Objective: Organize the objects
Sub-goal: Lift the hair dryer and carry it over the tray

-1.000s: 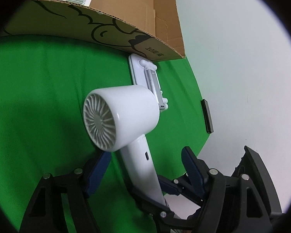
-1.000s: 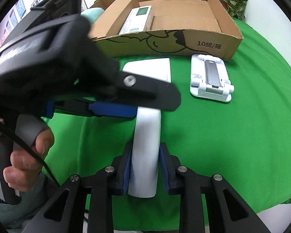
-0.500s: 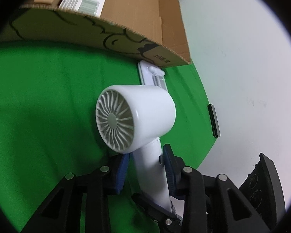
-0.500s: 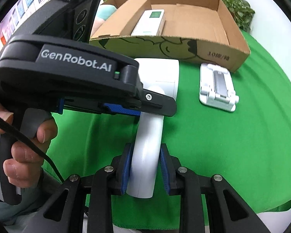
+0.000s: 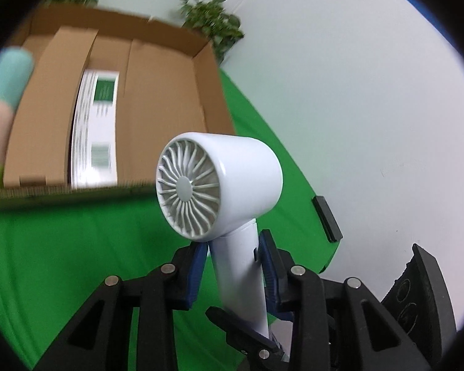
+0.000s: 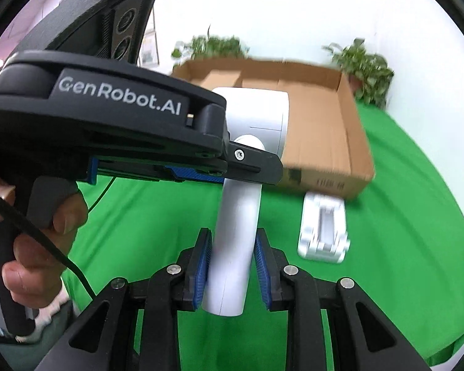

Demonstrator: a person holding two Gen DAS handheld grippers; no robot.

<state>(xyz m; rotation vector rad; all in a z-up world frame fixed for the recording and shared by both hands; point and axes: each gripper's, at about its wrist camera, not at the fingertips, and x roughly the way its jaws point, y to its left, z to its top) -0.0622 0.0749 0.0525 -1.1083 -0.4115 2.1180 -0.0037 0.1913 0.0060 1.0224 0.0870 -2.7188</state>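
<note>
1. I am carrying the hair dryer (image 5: 229, 185) toward the cardboard box (image 5: 157, 71) just ahead of my claws; both are gripping its handle, so I judge this to be the transfer step.
2. My left claw (image 5: 232, 266) is clamping the handle just under the head, and my right claw (image 6: 232, 266) is clamping it near the butt end.
3. The next move calls for lifting the head over the near wall of the box, then lowering it inside beside the white packet (image 5: 96, 130).
4. The dryer is white and smooth, with a grey finned grille, held upright above the green counter (image 6: 402, 216).
5. A white phone stand (image 6: 323, 232) is lying right of my right claw.
</note>
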